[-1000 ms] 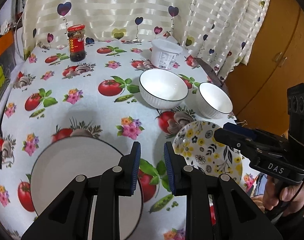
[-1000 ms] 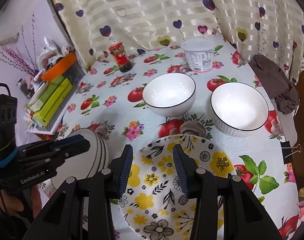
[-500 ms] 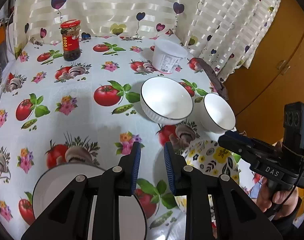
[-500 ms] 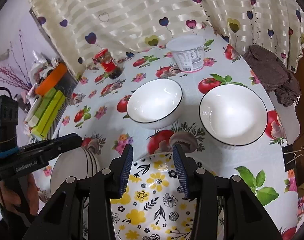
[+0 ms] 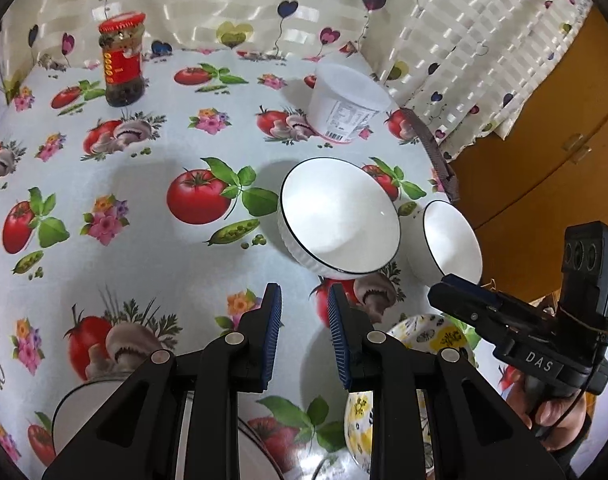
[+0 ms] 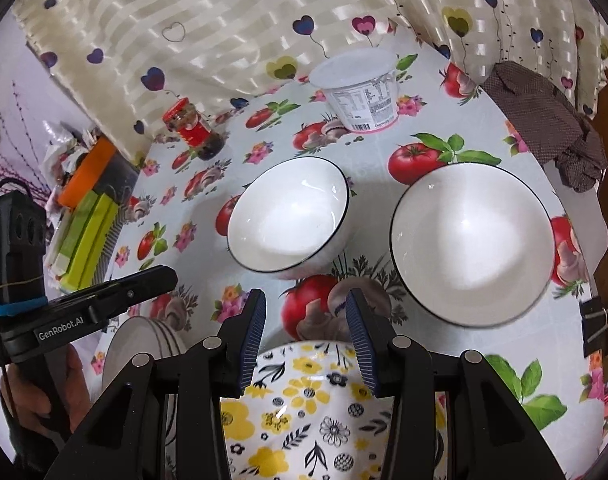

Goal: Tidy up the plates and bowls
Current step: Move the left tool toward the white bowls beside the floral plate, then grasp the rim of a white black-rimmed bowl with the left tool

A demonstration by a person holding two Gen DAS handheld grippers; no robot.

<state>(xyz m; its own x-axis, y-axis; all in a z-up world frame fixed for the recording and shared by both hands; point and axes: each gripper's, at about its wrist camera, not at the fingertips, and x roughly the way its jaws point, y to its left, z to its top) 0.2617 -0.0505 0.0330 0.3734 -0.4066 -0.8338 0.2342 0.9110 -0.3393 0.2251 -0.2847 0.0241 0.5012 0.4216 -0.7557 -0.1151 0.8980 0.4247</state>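
**Two empty tools closing on crowded crockery**

Heart-print curtains back a bench under a tomato-and-mushroom cloth. From the left wrist, my left tool has a narrow gap between its blue pads and grips nothing; only cloth shows through the gap. Low beneath it sits the white plate stack, partly hidden by the tool's body. The nearer white bowl stands ahead and to the right, the second white bowl just beside it, and the floral plate peeks out under the right tool. I judge the risk here is a narrow opening: it may ride over a thick bowl wall and shove the bowl toward its neighbour. A jar and a white tub stand well back.

From the right wrist, my right tool stands moderately open and empty above the floral plate's far rim. Both bowls lie just beyond. A flat plate gives little lip to pinch, so I expect it could slide into a bowl, or my two tools could collide over the plates.
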